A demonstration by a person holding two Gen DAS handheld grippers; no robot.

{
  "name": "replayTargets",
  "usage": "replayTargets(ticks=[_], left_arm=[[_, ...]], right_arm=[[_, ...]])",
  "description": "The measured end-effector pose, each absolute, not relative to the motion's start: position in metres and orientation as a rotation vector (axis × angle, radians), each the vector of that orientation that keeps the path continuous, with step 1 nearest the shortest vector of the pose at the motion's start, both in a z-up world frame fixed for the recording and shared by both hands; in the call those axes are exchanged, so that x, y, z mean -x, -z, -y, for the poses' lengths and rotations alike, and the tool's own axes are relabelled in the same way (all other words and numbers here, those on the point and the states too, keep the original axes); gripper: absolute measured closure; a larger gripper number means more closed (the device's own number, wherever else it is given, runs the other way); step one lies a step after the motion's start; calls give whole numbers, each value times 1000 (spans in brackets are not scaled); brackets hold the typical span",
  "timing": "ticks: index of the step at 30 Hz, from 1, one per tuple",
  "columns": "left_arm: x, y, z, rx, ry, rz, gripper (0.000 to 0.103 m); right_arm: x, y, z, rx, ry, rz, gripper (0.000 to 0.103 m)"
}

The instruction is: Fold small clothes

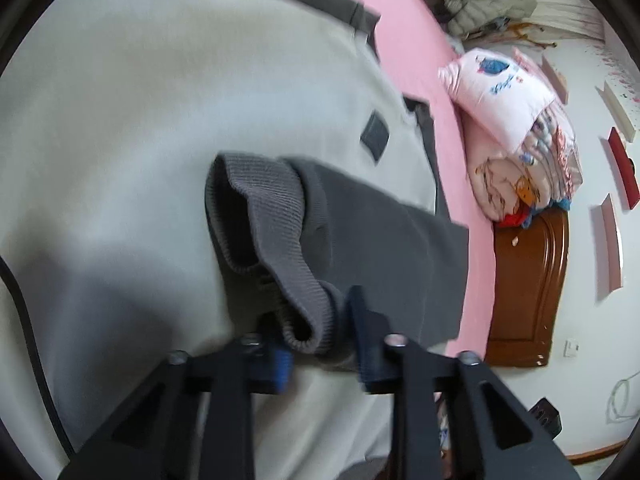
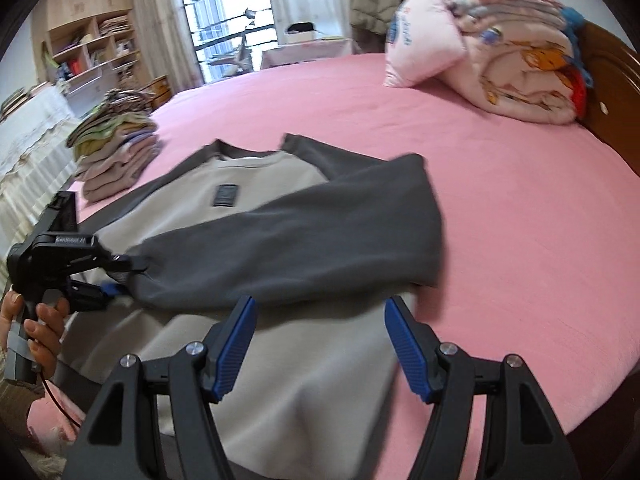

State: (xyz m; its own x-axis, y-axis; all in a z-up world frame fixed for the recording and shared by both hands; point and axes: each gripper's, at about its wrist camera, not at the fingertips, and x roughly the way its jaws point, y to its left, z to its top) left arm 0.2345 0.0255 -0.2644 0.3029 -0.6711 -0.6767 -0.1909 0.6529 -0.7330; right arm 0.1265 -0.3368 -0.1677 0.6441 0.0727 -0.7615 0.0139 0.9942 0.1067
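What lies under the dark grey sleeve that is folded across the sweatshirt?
Under the dark grey sleeve lies the sweatshirt's light beige front, with its small dark patch showing just above the sleeve. The chest area directly beneath the sleeve is covered, so it cannot be seen.

- The left wrist camera looks steeply down along its own fingers, very near the sweatshirt [image 1: 140, 120]; the folded quilt [image 1: 528, 160] lies at 3 o'clock
- The right wrist camera stands further back and faces across the pink bed [image 2: 500, 220] toward the window [image 2: 228, 12] at 12 o'clock
- Both views share the sweatshirt, its grey sleeve [image 2: 300, 232] and the quilt; the right view also sees the left gripper [image 2: 120, 276] at 9 o'clock
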Motion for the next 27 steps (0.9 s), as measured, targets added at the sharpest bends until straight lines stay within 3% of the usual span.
replayTargets(ticks=[16,27], left_arm=[[-278,91,-18,589,415,-825,90],[-301,61,-21,560,394,-787,90]], right_arm=[[-175,201,383,-212,73,-914,36],[-219,229,358,-115,23,-1005,36]])
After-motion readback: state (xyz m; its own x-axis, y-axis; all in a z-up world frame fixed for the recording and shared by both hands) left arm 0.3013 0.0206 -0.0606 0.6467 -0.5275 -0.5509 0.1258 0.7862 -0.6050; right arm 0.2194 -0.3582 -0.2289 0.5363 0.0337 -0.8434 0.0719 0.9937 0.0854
